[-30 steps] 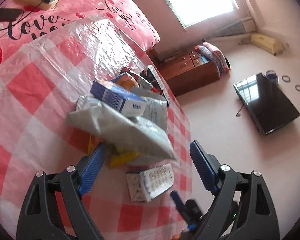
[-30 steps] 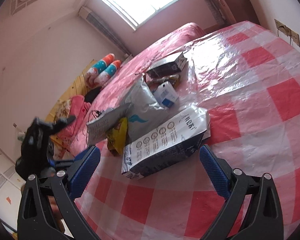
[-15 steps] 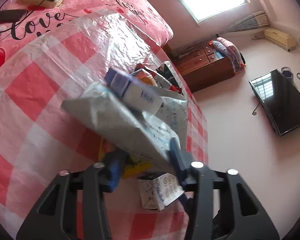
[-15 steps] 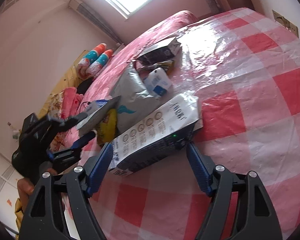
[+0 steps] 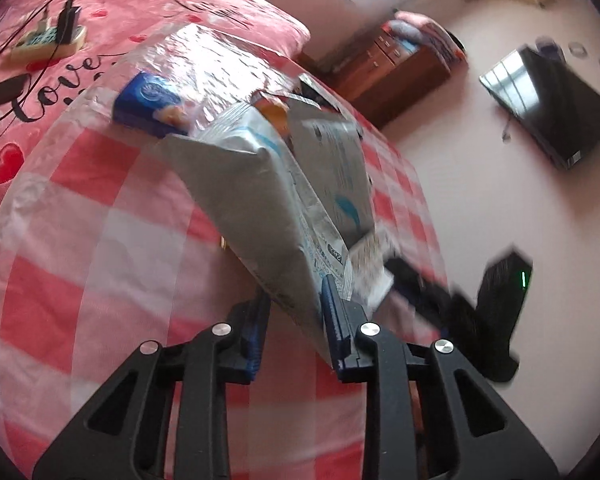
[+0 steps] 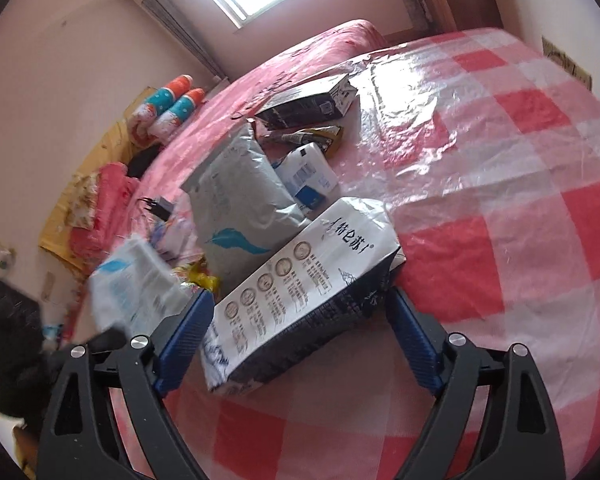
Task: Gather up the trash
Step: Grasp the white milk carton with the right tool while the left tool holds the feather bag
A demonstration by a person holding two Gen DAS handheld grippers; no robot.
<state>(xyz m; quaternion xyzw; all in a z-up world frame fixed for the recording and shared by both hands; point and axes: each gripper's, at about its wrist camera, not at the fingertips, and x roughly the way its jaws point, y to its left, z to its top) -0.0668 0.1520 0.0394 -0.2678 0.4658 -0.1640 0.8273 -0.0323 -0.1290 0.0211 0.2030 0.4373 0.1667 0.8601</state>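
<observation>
Left wrist view is showing the left gripper [image 5: 296, 320] with its jaws pinching the lower edge of a grey mailing bag [image 5: 252, 200], which is tilting up off the checked plastic sheet [image 5: 80, 240] covering the bed. Just behind the bag, a blue box [image 5: 148, 104] is lying near the sheet's far edge, and a second grey bag [image 5: 336, 160] is leaning beside the held one. Beyond the sheet, a power strip [image 5: 44, 40] is sitting on the pink bedspread [image 5: 160, 0].

Over on the right wrist view, the right gripper [image 6: 296, 328] is reaching in with jaws wide, straddling a milk carton [image 6: 300, 300] lying flat on the sheet; whether the blue pads are touching it is hard to tell. Farther back, a white packet [image 6: 308, 176] and a black box [image 6: 312, 104] are waiting in the pile. The held bag [image 6: 136, 288] is blurring at the left.
</observation>
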